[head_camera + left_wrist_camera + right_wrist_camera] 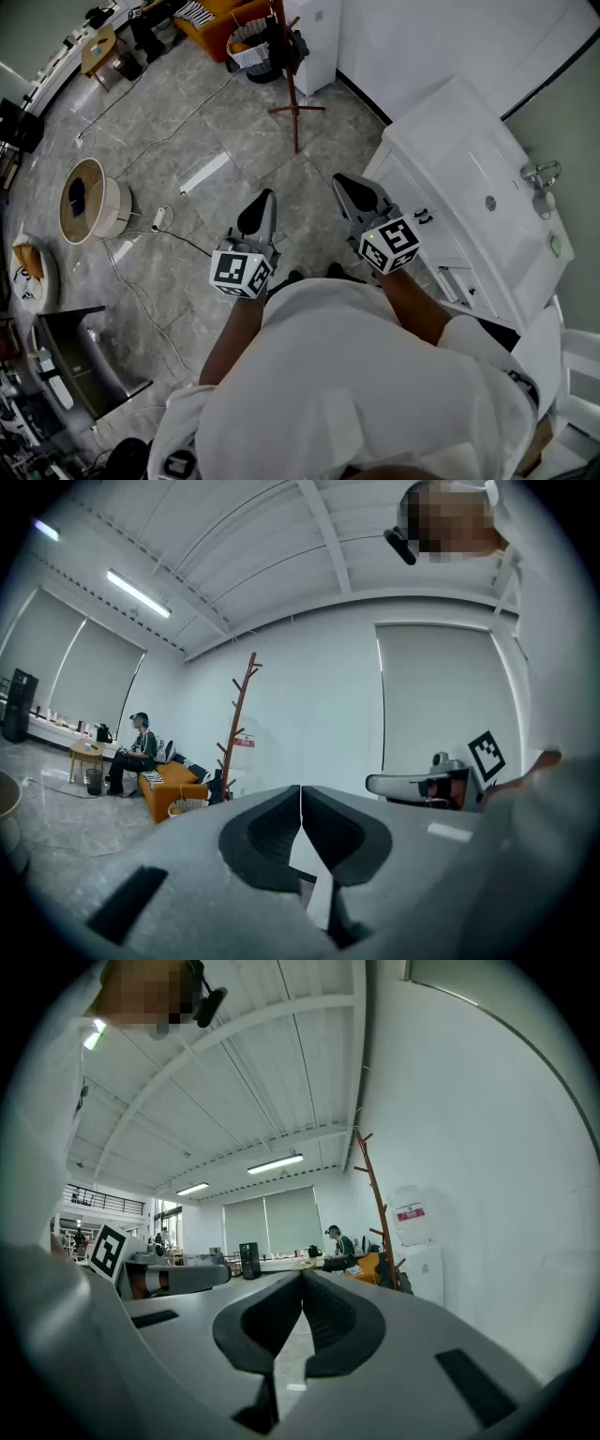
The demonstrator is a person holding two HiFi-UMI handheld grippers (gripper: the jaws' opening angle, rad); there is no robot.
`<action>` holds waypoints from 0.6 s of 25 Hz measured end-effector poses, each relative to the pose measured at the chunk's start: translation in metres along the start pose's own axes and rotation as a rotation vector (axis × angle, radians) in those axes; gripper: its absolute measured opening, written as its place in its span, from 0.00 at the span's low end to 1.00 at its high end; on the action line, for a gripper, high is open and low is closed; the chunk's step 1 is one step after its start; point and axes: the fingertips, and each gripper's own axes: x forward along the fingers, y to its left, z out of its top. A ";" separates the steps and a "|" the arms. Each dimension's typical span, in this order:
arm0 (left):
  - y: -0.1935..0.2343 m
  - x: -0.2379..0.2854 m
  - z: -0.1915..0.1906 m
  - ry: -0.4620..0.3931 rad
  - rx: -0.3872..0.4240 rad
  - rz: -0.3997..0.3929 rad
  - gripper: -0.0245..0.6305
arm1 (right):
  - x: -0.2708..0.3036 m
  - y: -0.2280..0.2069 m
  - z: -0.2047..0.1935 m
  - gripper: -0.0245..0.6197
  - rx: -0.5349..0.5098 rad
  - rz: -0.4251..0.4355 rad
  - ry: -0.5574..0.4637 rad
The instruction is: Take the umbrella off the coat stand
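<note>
In the head view, the left gripper [265,197] and the right gripper [345,180] are held side by side just ahead of the person's white shirt, both level and aimed at the upper middle of the frame; this looks like a carrying pose for the approach, since nothing is within reach yet; both pairs of jaws look pressed together and empty; the reddish-brown wooden coat stand [294,101] rises from the grey tiled floor [234,141] near the top centre, well apart from both grippers, and a dark bundle on its upper part, which seems to be the folded black umbrella [292,45], hangs where a branch can carry it; a white cabinet with a sink [469,159] fills the right side. In the left gripper view, the left gripper [301,791] has its pads meeting along a thin line with nothing between them; the coat stand [238,726] stands left of centre above the jaws, far off, with the dark umbrella [217,782] low against its pole, beside an orange sofa [169,785]. In the right gripper view, the right gripper [302,1275] is likewise closed at its tips and bare; the coat stand [378,1208] lies right of centre by the white wall, the umbrella [392,1277] a dark shape near its foot, distant; reaching it probably calls for walking closer and spreading the jaws.
</note>
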 end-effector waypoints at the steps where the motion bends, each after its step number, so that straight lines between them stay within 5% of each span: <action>1: -0.003 0.001 -0.001 0.002 -0.001 0.000 0.06 | -0.003 -0.002 -0.001 0.06 0.005 -0.002 0.003; 15: -0.028 0.031 -0.018 0.040 -0.014 -0.018 0.06 | -0.025 -0.040 -0.003 0.06 0.071 0.059 -0.051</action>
